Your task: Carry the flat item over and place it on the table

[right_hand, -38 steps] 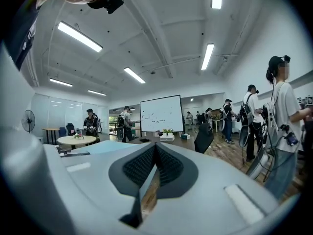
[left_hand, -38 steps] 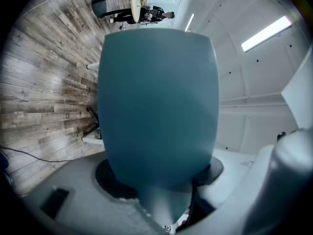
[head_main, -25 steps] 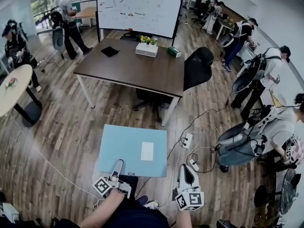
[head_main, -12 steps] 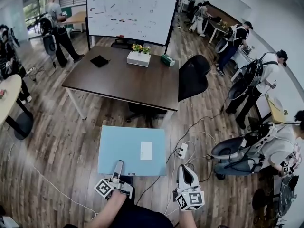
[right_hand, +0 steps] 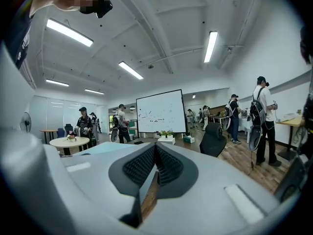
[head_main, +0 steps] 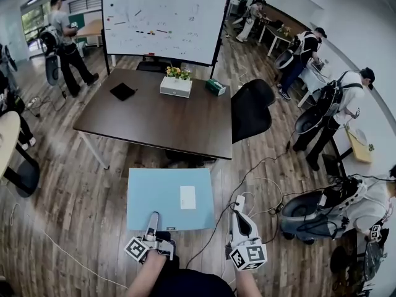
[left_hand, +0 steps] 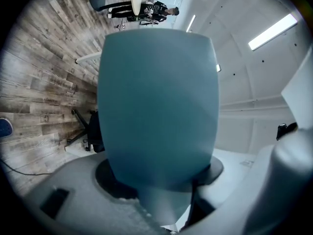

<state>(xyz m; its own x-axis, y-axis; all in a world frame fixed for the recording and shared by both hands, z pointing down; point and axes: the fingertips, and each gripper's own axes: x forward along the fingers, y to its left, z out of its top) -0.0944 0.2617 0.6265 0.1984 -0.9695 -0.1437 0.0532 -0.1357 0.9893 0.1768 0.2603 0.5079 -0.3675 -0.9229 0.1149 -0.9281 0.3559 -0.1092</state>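
Dark brown rectangular table (head_main: 154, 119) ahead w/ a white planter box (head_main: 176, 87) on it, black office chair (head_main: 250, 101) at its right end. My left gripper (head_main: 153, 220) pinches the near edge of the flat light-blue folder (head_main: 170, 197), held level, short of the table. Right gripper (head_main: 239, 213) has its jaws pressed together, empty.

A whiteboard (head_main: 162, 20) stands behind a white flower box (head_main: 176, 86), a green box (head_main: 215, 86) just right of it, a black pad (head_main: 122, 91) to its left. A black office chair (head_main: 250, 107) stands near; a white power strip (head_main: 239, 203) lies on the wooden floor (head_main: 80, 190)
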